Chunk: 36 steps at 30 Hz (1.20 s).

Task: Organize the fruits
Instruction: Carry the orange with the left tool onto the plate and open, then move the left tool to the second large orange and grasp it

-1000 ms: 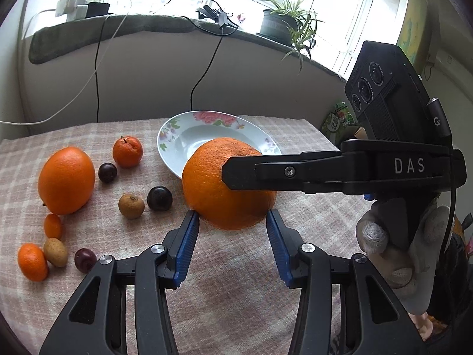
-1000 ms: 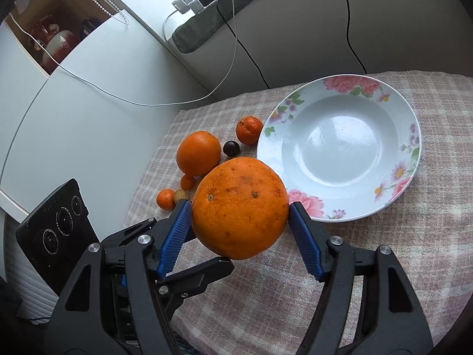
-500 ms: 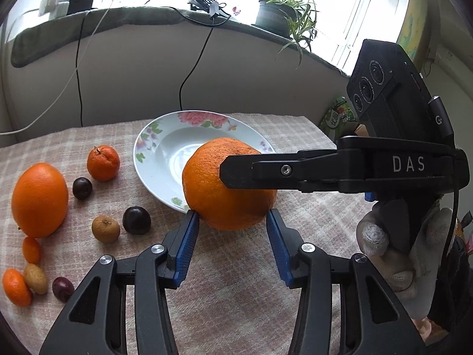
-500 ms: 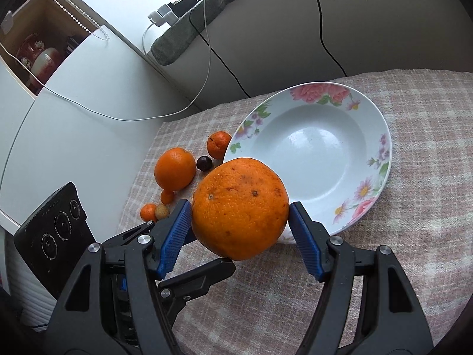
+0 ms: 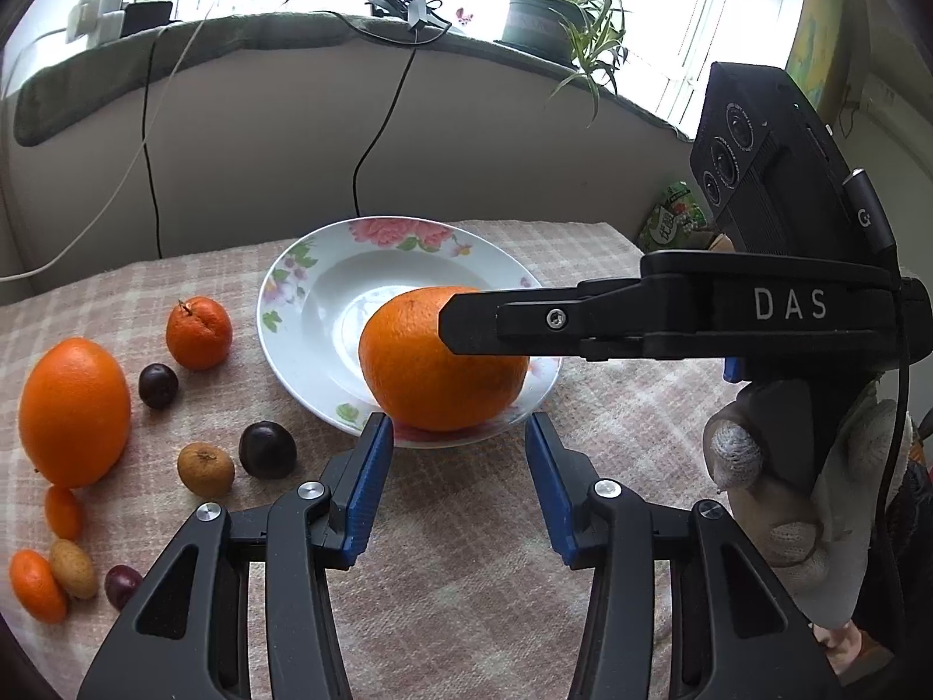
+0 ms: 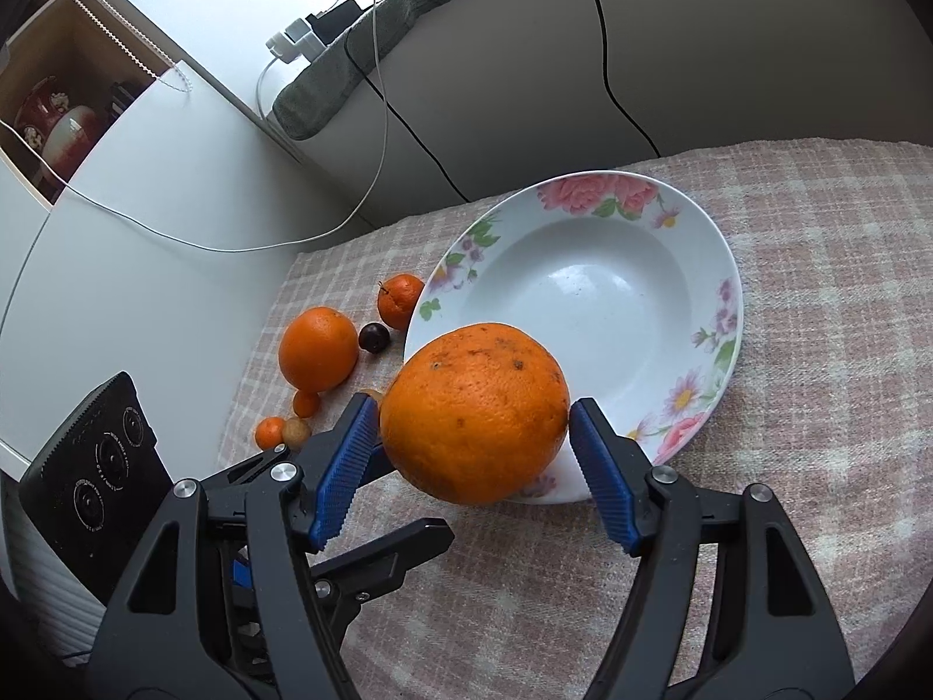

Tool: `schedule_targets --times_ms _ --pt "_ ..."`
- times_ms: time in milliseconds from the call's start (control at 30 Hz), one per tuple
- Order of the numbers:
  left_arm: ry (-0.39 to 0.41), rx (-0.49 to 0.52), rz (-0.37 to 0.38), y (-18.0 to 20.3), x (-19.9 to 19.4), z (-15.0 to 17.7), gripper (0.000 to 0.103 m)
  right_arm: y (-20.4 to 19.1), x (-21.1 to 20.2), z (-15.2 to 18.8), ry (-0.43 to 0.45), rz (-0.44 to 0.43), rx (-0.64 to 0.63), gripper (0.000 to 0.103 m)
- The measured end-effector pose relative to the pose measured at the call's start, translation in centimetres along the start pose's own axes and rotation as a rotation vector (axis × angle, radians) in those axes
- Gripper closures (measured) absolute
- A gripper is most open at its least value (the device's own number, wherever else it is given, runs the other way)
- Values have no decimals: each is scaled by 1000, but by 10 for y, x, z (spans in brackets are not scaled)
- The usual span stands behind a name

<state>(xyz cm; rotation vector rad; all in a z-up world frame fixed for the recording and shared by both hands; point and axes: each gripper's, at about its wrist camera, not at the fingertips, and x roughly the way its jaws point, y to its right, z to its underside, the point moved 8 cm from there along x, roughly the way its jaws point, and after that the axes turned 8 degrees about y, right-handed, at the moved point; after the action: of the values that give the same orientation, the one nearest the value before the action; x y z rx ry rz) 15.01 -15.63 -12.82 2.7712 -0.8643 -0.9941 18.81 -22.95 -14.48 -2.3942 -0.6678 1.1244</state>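
One orange (image 6: pixel 475 411) | clamped between right hand-held gripper (image 6: pixel 473 449) pads, over plate (image 6: pixel 723 268) rim | left hand-held gripper (image 5: pixel 452 487) open

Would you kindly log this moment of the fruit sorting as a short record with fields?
held fruit: large orange, between the blue pads of the right hand-held gripper
position: over the near rim of the flowered plate
plate contents: nothing resting in the bowl
left hand-held gripper: open, holding nothing
loose fruit: second orange, tangerine, dark plums and small brown and orange fruits on the checked cloth, left of the plate
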Motion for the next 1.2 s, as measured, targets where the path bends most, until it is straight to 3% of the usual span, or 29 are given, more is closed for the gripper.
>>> schedule_targets --times_ms 100,400,500,733,1200 --pt "-1 -2 -7 -2 0 0 57 2 -5 -4 25 17 -7 22" --pt "5 -5 -35 -12 -8 5 56 11 -17 -8 69 64 -8 22" --pt "6 -10 -51 -15 -11 6 45 13 -20 -7 79 82 -14 22" --pt "28 -23 -97 -27 -27 5 40 12 -28 -4 101 113 -46 21" --pt "68 -67 -218 -66 -64 11 40 -10 -34 0 159 157 -160 21"
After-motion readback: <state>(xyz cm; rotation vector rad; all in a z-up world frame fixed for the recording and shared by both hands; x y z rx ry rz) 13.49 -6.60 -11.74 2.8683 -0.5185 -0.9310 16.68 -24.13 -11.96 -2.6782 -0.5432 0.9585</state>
